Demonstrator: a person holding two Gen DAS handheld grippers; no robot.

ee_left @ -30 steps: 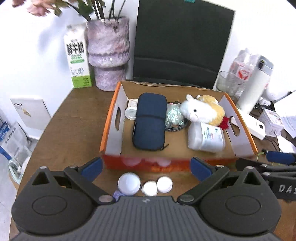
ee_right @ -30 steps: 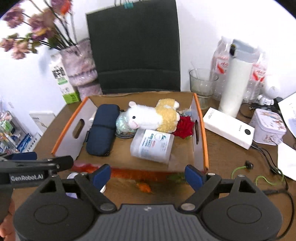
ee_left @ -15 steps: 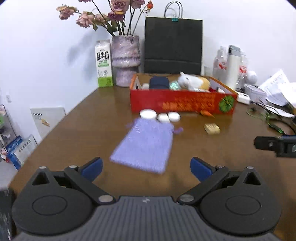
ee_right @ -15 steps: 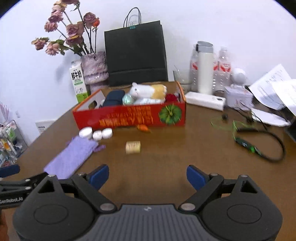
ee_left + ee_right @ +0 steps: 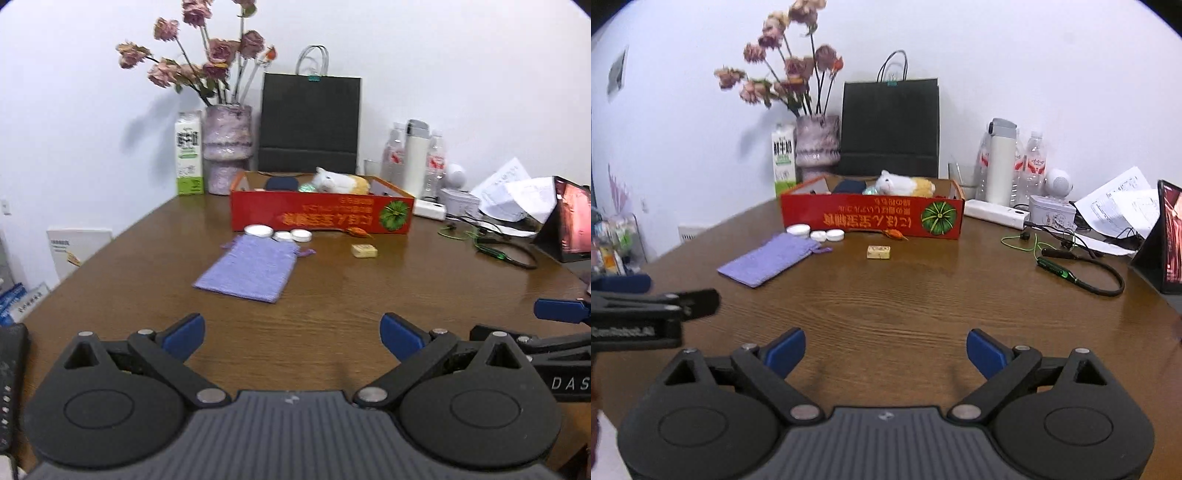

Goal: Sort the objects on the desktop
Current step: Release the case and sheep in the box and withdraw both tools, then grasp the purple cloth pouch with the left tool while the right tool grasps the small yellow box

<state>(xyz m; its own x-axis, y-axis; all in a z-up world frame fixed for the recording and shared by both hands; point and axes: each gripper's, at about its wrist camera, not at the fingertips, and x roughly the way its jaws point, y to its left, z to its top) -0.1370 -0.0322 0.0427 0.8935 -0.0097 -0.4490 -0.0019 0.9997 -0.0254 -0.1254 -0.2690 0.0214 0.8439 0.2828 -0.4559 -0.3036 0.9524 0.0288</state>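
Both grippers [image 5: 291, 334] [image 5: 885, 350] have pulled back from the red box [image 5: 321, 218], jaws spread and empty; only the right view shows the whole earphone cable [image 5: 1082, 273].

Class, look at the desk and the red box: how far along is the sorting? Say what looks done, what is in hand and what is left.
Done: the plush toy and a dark pouch lie in the red box. In hand: nothing; the left claw and right claw are open and empty. Left: the purple bag, three white lids, a small yellow block and a tiny orange item on the table.
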